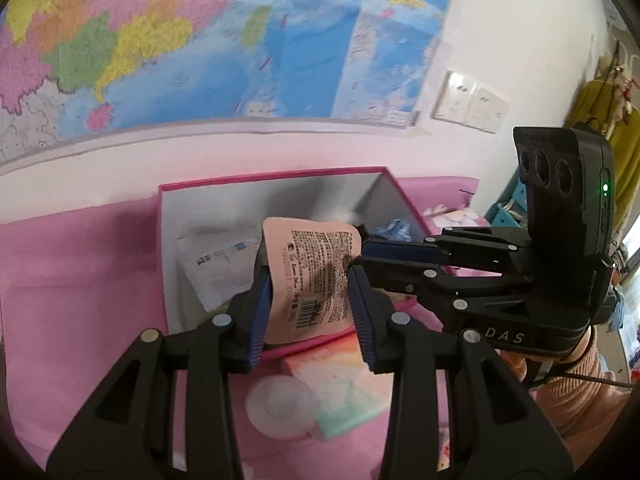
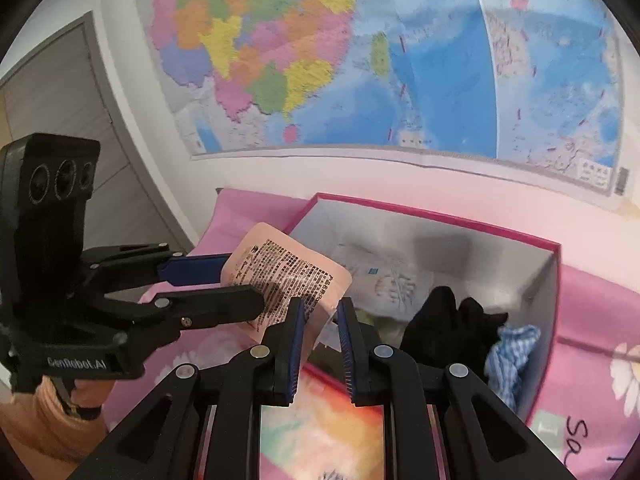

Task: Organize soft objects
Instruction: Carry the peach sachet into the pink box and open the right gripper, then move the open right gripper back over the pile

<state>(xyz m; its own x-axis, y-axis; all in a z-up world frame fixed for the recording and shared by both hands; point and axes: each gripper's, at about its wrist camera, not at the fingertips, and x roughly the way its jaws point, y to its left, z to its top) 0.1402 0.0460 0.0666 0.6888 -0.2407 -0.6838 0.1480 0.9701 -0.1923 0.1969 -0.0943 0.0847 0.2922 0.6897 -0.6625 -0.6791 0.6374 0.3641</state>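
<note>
"DAS" shows on the right gripper (image 1: 362,258); "GenRobot.AI" on the left gripper (image 2: 236,286).

Pink bedsheet (image 1: 80,264) bears a pink-rimmed box (image 1: 280,178).

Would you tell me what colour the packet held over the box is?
The packet is pale peach-pink with black print, clearest in the right wrist view.

A colourful wall map (image 2: 360,60) is hanging above the pink bedspread (image 1: 80,272), two white wall sockets (image 1: 470,102) are sitting beside it, and a grey door (image 2: 60,112) is standing left.
</note>
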